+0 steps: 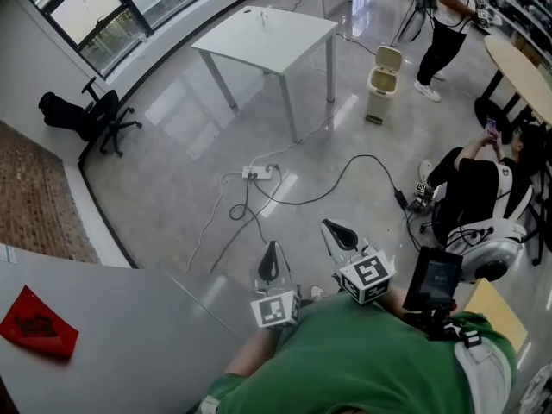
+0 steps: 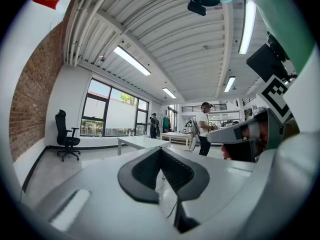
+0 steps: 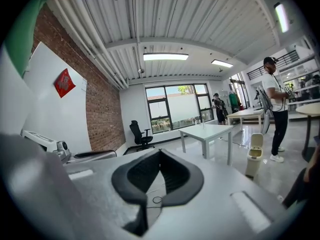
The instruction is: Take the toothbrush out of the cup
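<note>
No toothbrush and no cup show in any view. My left gripper (image 1: 270,261) is held close to my body above the floor, its black jaws together and nothing between them; its own view shows the left gripper (image 2: 161,151) pointing out across the room. My right gripper (image 1: 338,231) hangs just right of it, also shut and empty. From its own camera, the right gripper (image 3: 160,154) points toward a white table (image 3: 207,131). Something small stands on that white table (image 1: 267,37), too tiny to identify.
A grey surface (image 1: 103,317) with a red paper (image 1: 36,324) lies at my lower left. A power strip with cables (image 1: 259,172) lies on the floor ahead. A lidded bin (image 1: 382,80), an office chair (image 1: 99,115), a seated person (image 1: 479,188) and a standing person (image 1: 444,33) are around.
</note>
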